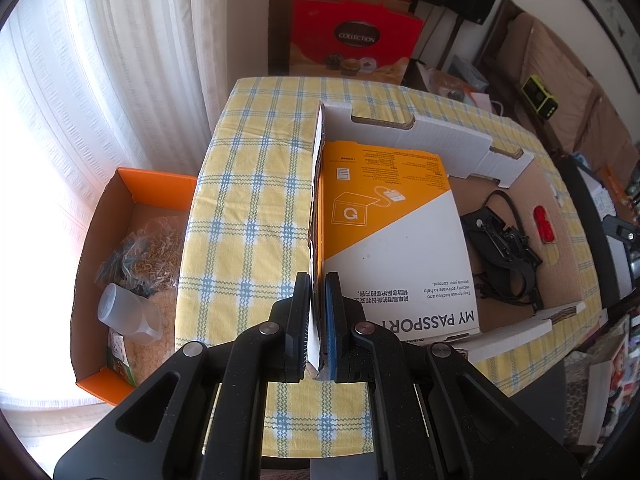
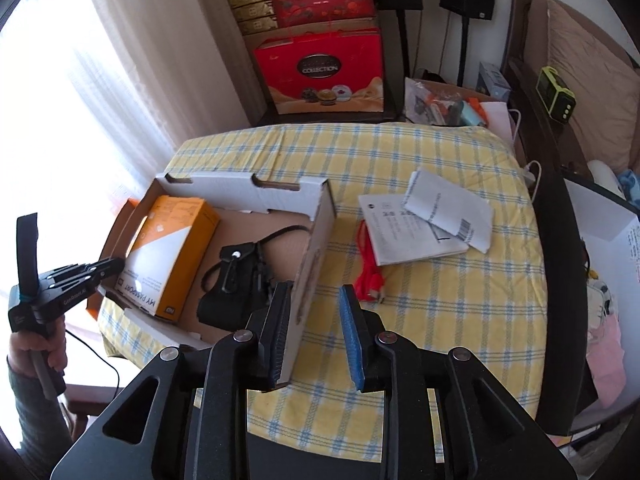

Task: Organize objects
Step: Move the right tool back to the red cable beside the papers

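Jaws: left gripper [image 1: 318, 320] clamps the box [image 2: 280, 194] wall; right gripper [image 2: 316, 336] gapes around the three-o'clock wall, unpressed. One-sided hold could skew the box.

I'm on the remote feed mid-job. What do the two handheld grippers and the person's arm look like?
Both grippers, left gripper and right gripper, are matte black plastic with silver pivot rivets and triangular cut-outs. Each has one ribbed black finger pad and one blue pad. From the right wrist view, the left gripper carries white lettering, a teal band, a black strap and a trailing black cable. The dark green sleeve covers the forearm.
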The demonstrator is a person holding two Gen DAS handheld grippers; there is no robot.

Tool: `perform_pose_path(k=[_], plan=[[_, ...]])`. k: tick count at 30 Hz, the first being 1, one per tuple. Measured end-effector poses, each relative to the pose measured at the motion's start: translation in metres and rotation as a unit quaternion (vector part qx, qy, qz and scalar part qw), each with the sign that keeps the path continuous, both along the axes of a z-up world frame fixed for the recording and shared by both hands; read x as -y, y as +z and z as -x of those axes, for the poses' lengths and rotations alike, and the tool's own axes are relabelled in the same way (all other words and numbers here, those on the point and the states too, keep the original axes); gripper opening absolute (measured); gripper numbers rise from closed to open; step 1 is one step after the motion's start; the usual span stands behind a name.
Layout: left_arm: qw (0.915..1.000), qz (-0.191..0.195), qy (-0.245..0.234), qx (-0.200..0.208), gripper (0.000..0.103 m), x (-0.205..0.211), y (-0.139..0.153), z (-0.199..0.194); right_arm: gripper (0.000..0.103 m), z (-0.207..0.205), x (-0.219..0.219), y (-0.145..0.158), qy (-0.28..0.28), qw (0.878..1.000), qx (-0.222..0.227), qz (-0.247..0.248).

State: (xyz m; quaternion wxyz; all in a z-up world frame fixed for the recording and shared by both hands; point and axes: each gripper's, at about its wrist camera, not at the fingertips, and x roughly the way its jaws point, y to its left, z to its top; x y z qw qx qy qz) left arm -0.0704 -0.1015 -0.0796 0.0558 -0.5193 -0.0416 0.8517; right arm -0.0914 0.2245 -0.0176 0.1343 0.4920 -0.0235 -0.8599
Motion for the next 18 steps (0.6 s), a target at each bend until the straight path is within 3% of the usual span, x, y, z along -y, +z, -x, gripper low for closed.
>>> perform_pose_path(k=[10,18], plan=[[1.0000,0.000,0.000,0.000,0.005,0.000,0.000,0.000,0.028,0.019,-0.054,-0.015,-0.070,0.997,0.016,0.005],[1.0000,0.000,0.000,0.000,0.005,0.000,0.000,0.000,0.028,0.031,-0.040,-0.046,-0.062,0.997,0.040,0.009]])
